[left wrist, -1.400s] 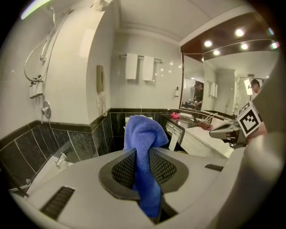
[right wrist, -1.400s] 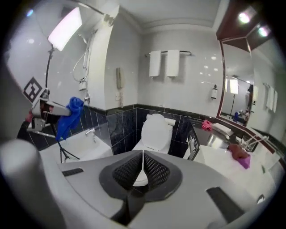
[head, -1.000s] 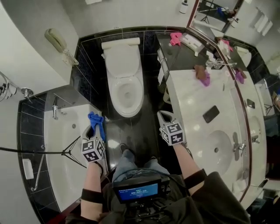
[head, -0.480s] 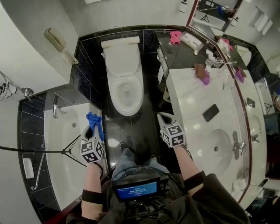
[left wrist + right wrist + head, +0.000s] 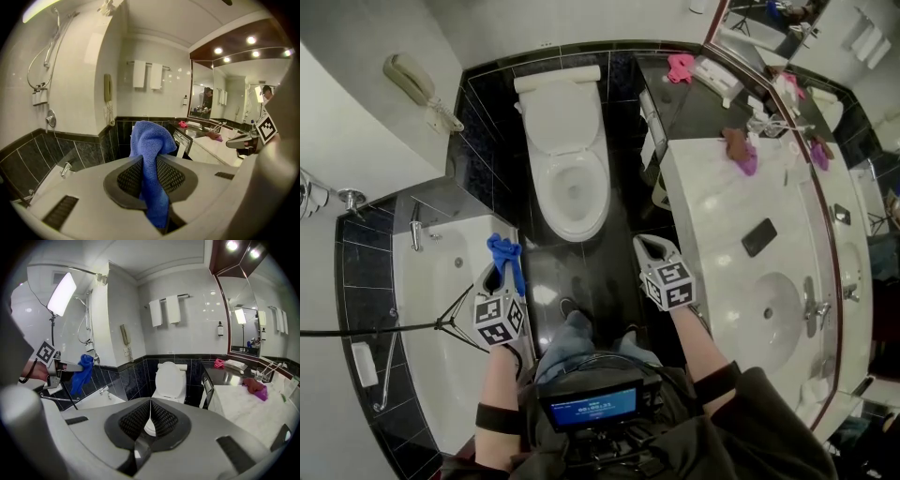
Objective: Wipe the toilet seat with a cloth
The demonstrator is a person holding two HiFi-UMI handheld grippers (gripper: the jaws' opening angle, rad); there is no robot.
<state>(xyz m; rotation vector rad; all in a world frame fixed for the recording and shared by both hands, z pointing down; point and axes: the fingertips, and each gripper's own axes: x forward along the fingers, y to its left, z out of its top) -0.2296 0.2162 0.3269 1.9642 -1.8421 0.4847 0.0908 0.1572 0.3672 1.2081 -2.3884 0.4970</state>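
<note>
The white toilet [image 5: 570,178] stands ahead between the bathtub and the counter, its lid [image 5: 562,117] raised and the seat down around the bowl. My left gripper [image 5: 499,272] is over the tub's edge, shut on a blue cloth [image 5: 506,258]. In the left gripper view the blue cloth [image 5: 152,159] is clamped between the pads and bunches up above them. My right gripper [image 5: 649,248] hovers over the dark floor near the counter's corner, shut and empty. In the right gripper view the toilet [image 5: 169,380] lies straight ahead, and the blue cloth [image 5: 80,373] hangs at the left.
A white bathtub [image 5: 441,309] with a black tripod [image 5: 450,323] lies at the left. The marble counter [image 5: 722,206] at the right has a sink [image 5: 773,314], a dark phone [image 5: 759,237] and purple and pink cloths [image 5: 742,155]. A wall phone [image 5: 408,82] hangs at the far left.
Both grippers have shifted only slightly, and the head view has moved a little. The blue cloth stays clamped in the left gripper, and the right one stays shut.
</note>
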